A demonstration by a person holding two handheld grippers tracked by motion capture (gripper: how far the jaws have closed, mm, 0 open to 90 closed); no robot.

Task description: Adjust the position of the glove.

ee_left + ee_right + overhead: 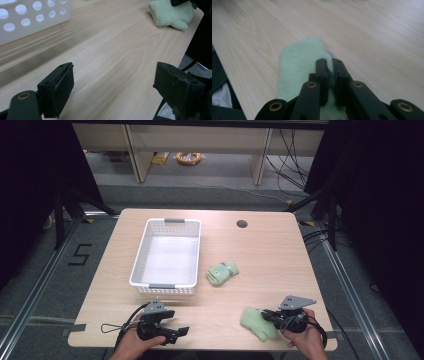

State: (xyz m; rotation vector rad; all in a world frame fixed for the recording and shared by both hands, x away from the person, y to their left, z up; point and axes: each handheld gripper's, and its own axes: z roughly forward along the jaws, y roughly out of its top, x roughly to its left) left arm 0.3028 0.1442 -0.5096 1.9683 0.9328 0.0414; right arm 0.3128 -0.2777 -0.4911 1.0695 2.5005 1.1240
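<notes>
Right gripper (330, 75) sits at the near right edge of the table (260, 255), jaws pinched nearly together on the near end of a pale green sock (299, 67). A sliver of fabric shows between the pads, so it looks like a real grip, not just contact. Sock lies flat on the wood, pointing left and away from the hand; in the high view it is at (257, 322). Grabbing by one end probably lets the rest hang free for a lift.

Left gripper (167, 330) is at the near left edge, jaws wide apart, holding nothing, just hovering low over bare wood. From its own view the pads (58, 91) frame empty table, with the held sock far off at the right. Looks parked out of the way.

Further out: 2nd sock (222, 272), green with a darker pattern, bunched mid-table just right of the white basket (167, 225). Basket sits far left of centre, nothing in it. My read: both socks go in the basket, 0 of 2 done, 1st lift in hand.
</notes>
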